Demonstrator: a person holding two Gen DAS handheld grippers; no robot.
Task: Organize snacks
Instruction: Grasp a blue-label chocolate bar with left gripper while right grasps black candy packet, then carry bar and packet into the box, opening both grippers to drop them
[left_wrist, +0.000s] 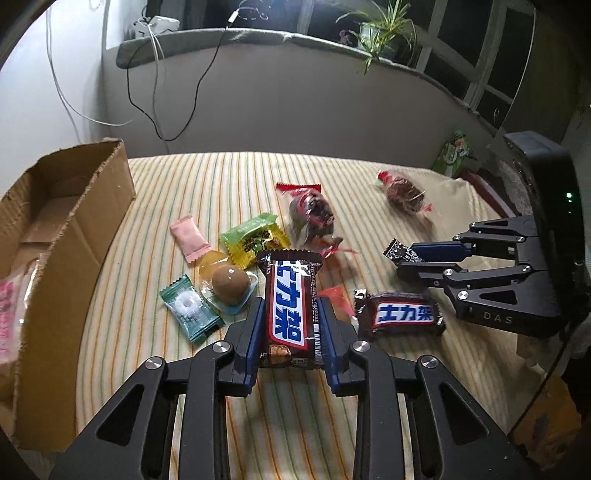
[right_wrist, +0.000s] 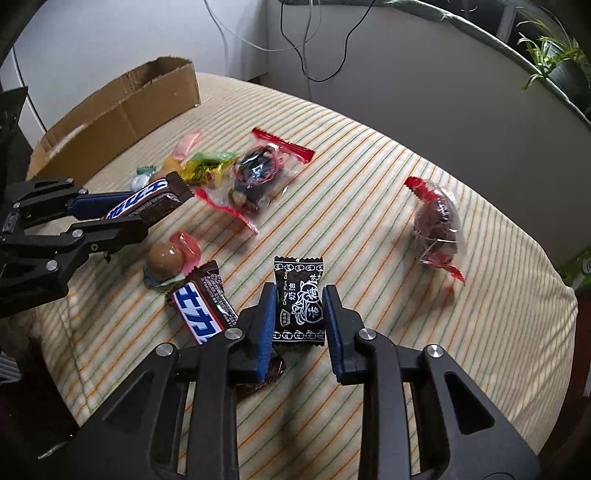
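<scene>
My left gripper (left_wrist: 290, 314) is shut on a brown Snickers bar (left_wrist: 290, 306) and holds it above the striped cloth (left_wrist: 240, 177); it also shows in the right wrist view (right_wrist: 144, 206). My right gripper (right_wrist: 300, 306) is shut on a black plum candy (right_wrist: 300, 301); in the left wrist view the right gripper (left_wrist: 402, 258) is at the right. A second Snickers bar (left_wrist: 400, 314) lies on the cloth. Two clear bags with red ends (left_wrist: 312, 214) (left_wrist: 404, 192) lie further back.
An open cardboard box (left_wrist: 66, 229) stands at the left edge, with a pink packet (left_wrist: 5, 314) inside. Small candies lie by the left gripper: pink (left_wrist: 188, 240), yellow-green (left_wrist: 255, 240), teal mint (left_wrist: 190, 308), a brown jelly cup (left_wrist: 229, 286). A green packet (left_wrist: 454, 153) lies far right.
</scene>
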